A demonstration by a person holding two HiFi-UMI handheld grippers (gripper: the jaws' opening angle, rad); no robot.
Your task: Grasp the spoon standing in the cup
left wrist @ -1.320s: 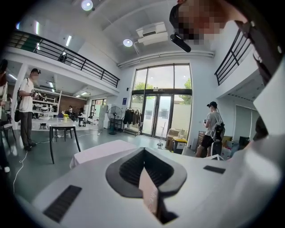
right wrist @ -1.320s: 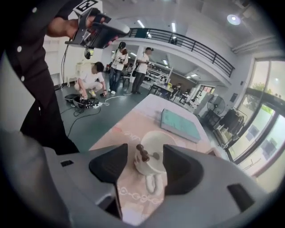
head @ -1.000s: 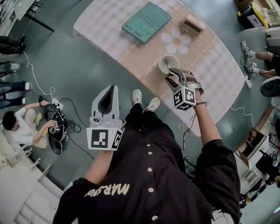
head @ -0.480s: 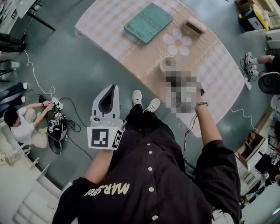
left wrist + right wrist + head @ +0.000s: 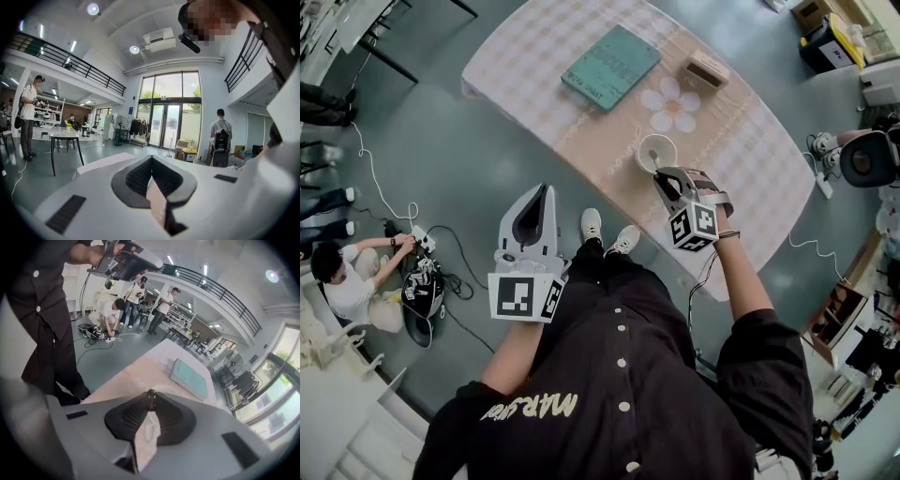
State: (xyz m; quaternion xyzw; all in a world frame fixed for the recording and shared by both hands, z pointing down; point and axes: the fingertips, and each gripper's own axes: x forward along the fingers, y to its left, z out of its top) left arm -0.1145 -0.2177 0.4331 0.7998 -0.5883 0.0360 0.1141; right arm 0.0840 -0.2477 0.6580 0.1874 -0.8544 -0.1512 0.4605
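Note:
A white cup [image 5: 657, 152] stands near the front edge of the pink checked table [image 5: 750, 150]. The spoon rises from it, and its dark handle tip [image 5: 151, 400] shows pinched between the jaw tips in the right gripper view. My right gripper [image 5: 664, 174] reaches to the cup's near rim, its jaws closing, with both pads against the spoon handle. My left gripper [image 5: 542, 192] hangs over the floor to the left of the table, shut with nothing in it; the left gripper view looks out at the hall.
On the table lie a teal book [image 5: 610, 67], a small wooden box [image 5: 706, 70] and a printed flower [image 5: 672, 110] behind the cup. A person [image 5: 342, 281] crouches on the floor by cables at the left. Other people's feet show at the right.
The right gripper's jaws have closed from wide open onto the spoon handle at the cup. The left gripper has stayed in place.

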